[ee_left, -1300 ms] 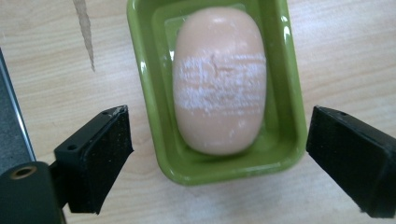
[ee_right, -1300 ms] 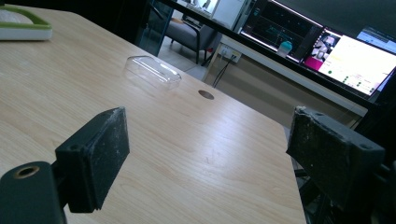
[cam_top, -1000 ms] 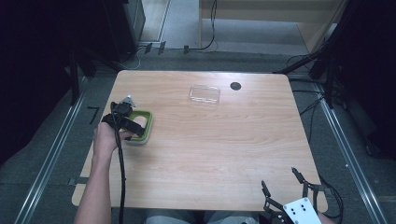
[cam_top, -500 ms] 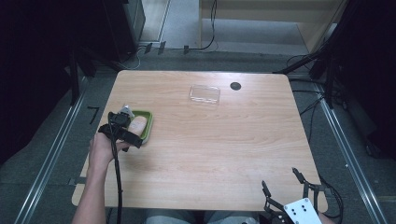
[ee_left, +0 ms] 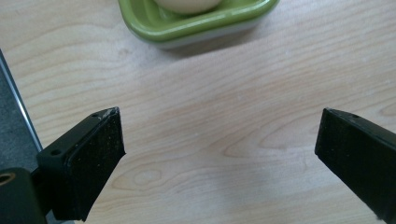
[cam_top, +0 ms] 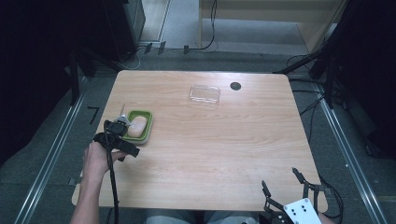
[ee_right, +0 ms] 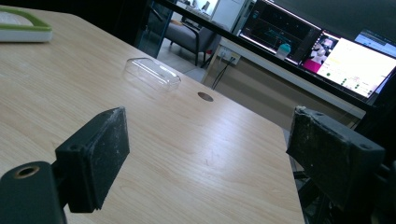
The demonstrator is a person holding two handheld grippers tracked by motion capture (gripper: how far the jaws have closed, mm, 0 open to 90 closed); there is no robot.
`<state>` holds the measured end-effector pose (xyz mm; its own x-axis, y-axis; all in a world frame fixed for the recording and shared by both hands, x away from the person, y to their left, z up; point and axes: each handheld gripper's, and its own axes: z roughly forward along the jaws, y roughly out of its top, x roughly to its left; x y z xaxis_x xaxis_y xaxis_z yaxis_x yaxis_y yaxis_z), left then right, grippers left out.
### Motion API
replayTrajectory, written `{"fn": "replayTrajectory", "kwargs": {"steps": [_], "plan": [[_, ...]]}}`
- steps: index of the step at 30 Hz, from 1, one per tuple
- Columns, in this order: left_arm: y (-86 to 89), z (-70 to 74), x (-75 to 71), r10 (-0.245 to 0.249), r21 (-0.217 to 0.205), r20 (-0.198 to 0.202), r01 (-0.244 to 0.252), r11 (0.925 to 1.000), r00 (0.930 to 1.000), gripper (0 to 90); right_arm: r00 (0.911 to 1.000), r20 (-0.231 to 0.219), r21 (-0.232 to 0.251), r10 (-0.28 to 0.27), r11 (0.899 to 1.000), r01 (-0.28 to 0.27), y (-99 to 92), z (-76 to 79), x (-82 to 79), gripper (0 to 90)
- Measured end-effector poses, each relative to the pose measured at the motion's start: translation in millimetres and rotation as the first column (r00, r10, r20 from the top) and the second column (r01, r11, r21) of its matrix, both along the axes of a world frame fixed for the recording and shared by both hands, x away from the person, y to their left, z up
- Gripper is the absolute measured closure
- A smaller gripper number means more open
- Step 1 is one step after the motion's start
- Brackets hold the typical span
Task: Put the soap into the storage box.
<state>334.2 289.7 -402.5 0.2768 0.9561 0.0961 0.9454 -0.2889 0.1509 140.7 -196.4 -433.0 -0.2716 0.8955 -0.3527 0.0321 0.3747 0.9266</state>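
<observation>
With my left gripper (cam_top: pixel 122 125) spread wide and empty just beside the green soap dish (cam_top: pixel 142 126) at the left of the frame, the pale soap bar (cam_top: pixel 137 127) already lay inside, while the clear lid (cam_top: pixel 205 94) waited at upper centre and my right gripper (cam_top: pixel 282 181) idled open at lower right.

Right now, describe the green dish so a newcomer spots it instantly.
On the wooden table, look near its left edge, just ahead of the left tongs. The green dish is a rounded rectangle holding a pale soap bar, unlike the clear lid farther back.
</observation>
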Motion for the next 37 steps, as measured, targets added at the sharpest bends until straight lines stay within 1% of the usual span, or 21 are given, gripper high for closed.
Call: {"fn": "replayTrajectory", "kwargs": {"steps": [1, 3, 6, 12, 15, 17, 18, 20, 25, 26, 29, 30, 32, 37], "plan": [[-0.1, -0.2, -0.9, -0.001, 0.004, -0.012, 0.001, 1.0000, 0.9999, 1.9, 1.0000, 0.000, 0.001, 0.000, 1.000, 0.000, 0.0, 0.0, 0.0, 13.1], [-0.5, -1.5, -4.2, -0.007, 0.011, -0.017, 0.007, 0.9999, 0.9998, 1.8, 1.0000, 0.000, -0.001, 0.001, 1.000, -0.001, 0.0, 0.0, 0.0, 13.1], [-0.5, -2.7, -8.5, -0.009, 0.006, -0.016, 0.010, 0.9999, 0.9998, 1.8, 1.0000, -0.005, 0.004, 0.001, 1.000, -0.001, 0.4, 0.0, -0.4, 13.1], [-1.3, -4.7, -16.5, -0.012, 0.016, -0.027, 0.012, 0.9998, 0.9996, 1.8, 1.0000, -0.001, 0.000, 0.003, 1.000, -0.003, 0.5, 0.1, -0.4, 13.1], [-1.7, -8.0, -21.4, -0.018, 0.023, -0.041, 0.019, 0.9996, 0.9990, 1.7, 1.0000, 0.000, 0.000, 0.002, 1.000, -0.002, 0.6, 0.0, -0.4, 13.1], [-1.4, -10.8, -23.8, -0.025, 0.025, -0.069, 0.027, 0.9993, 0.9973, 1.7, 1.0000, -0.001, 0.000, 0.002, 1.000, -0.002, 0.4, 0.1, -0.5, 13.1], [-1.7, -12.2, -25.7, -0.026, 0.031, -0.068, 0.028, 0.9991, 0.9973, 1.8, 1.0000, -0.003, 0.004, 0.002, 1.000, -0.002, 0.6, 0.0, -0.7, 13.1], [-1.6, -13.2, -28.7, -0.030, 0.037, -0.083, 0.033, 0.9988, 0.9961, 1.7, 1.0000, -0.004, 0.004, 0.003, 1.000, -0.003, 0.6, 0.0, -0.8, 13.1], [0.8, -15.4, -36.3, -0.025, 0.032, -0.076, 0.028, 0.9991, 0.9968, 1.8, 1.0000, -0.002, 0.003, 0.001, 1.000, -0.001, 0.3, 0.0, -0.9, 13.1], [1.7, -16.6, -37.4, -0.026, 0.031, -0.089, 0.029, 0.9991, 0.9957, 1.8, 1.0000, -0.001, 0.004, 0.001, 1.000, -0.001, 0.4, 0.1, -1.0, 13.1], [3.0, -19.9, -40.5, -0.018, 0.040, -0.095, 0.022, 0.9990, 0.9953, 1.8, 1.0000, 0.002, 0.005, 0.000, 1.000, 0.000, 0.4, 0.2, -1.1, 13.1], [3.1, -19.9, -41.1, -0.025, 0.040, -0.104, 0.030, 0.9988, 0.9942, 1.8, 1.0000, 0.002, 0.006, -0.001, 1.000, 0.001, 0.3, 0.2, -1.1, 13.1], [2.0, -21.6, -42.9, -0.027, 0.033, -0.103, 0.030, 0.9990, 0.9943, 1.8, 1.0000, 0.001, 0.005, -0.001, 1.000, 0.001, 0.4, 0.2, -0.9, 13.1], [1.3, -24.2, -41.7, -0.027, 0.036, -0.111, 0.031, 0.9989, 0.9934, 1.8, 1.0000, 0.001, 0.005, 0.001, 1.000, -0.001, 1.1, -0.1, -0.1, 13.1]]}}
